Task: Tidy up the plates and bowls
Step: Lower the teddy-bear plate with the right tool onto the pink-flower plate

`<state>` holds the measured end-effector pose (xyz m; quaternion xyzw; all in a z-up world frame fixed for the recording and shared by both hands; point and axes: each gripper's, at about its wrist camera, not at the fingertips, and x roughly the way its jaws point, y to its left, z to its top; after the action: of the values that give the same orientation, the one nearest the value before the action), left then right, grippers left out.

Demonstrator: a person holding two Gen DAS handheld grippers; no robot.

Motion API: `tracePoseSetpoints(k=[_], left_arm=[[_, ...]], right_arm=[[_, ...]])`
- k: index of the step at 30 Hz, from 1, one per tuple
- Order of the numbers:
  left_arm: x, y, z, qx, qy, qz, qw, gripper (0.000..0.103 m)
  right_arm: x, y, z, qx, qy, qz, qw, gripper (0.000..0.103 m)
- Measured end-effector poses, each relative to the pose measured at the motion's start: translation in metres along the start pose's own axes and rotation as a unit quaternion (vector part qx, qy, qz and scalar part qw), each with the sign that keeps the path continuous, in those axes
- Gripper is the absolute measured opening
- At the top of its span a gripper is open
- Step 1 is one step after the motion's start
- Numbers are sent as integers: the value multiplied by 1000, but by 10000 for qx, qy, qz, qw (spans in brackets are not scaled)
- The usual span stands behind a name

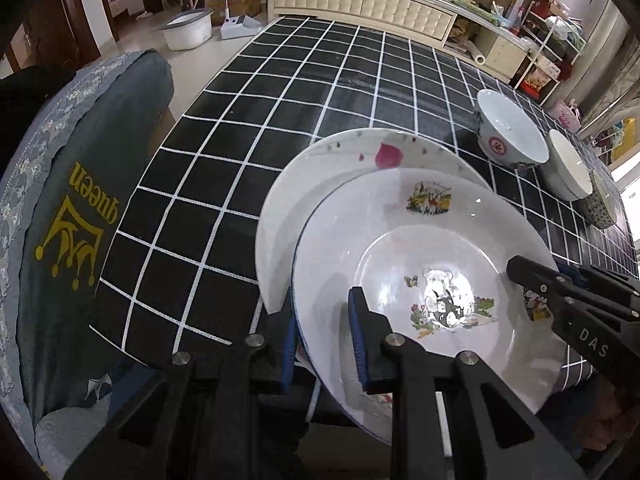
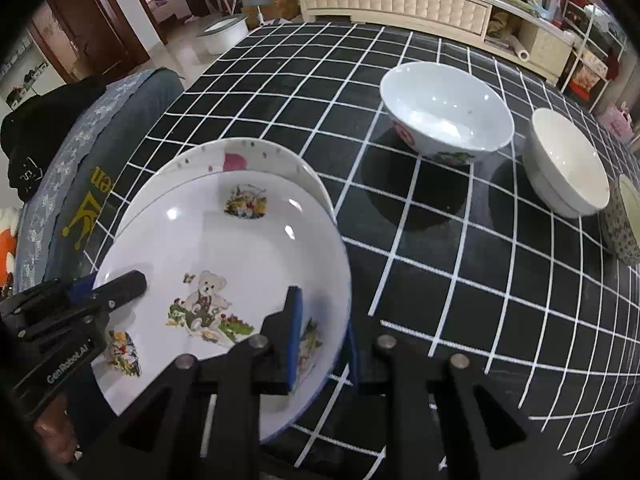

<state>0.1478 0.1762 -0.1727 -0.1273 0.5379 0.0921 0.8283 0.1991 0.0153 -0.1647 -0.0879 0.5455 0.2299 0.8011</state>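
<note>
A white plate with a teddy bear picture (image 1: 420, 248) (image 2: 224, 248) is held tilted above a second white plate with a pink mark (image 1: 348, 160) (image 2: 244, 156) on the black checked table. My left gripper (image 1: 324, 340) straddles the bear plate's left rim; in the right wrist view (image 2: 120, 284) it shows at that rim. My right gripper (image 2: 320, 336) straddles the right rim, and shows in the left wrist view (image 1: 532, 276). A bowl with a red mark (image 1: 508, 128) (image 2: 444, 112), a cream bowl (image 1: 568, 168) (image 2: 564, 164) and a patterned bowl (image 1: 600, 204) (image 2: 624, 220) stand right.
The checked table (image 1: 280, 120) (image 2: 460, 280) stretches far ahead. A chair back with a grey "queen" cover (image 1: 80, 208) (image 2: 88, 160) stands at the table's left edge. A long cabinet (image 1: 360, 0) lies beyond the far end.
</note>
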Motion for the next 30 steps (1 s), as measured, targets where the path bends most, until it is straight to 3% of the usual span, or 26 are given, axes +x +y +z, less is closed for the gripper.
tracePoseSetpoints(k=[24,30], left_arm=[[13,2,17,50,-155,32,9999,22],[9,5,14,-87,-213,-62,9997,27]], right_arm=[[14,-5,14,191,-18,-4,9998,26],[7,-5,12,117,-183,20,9998,26]])
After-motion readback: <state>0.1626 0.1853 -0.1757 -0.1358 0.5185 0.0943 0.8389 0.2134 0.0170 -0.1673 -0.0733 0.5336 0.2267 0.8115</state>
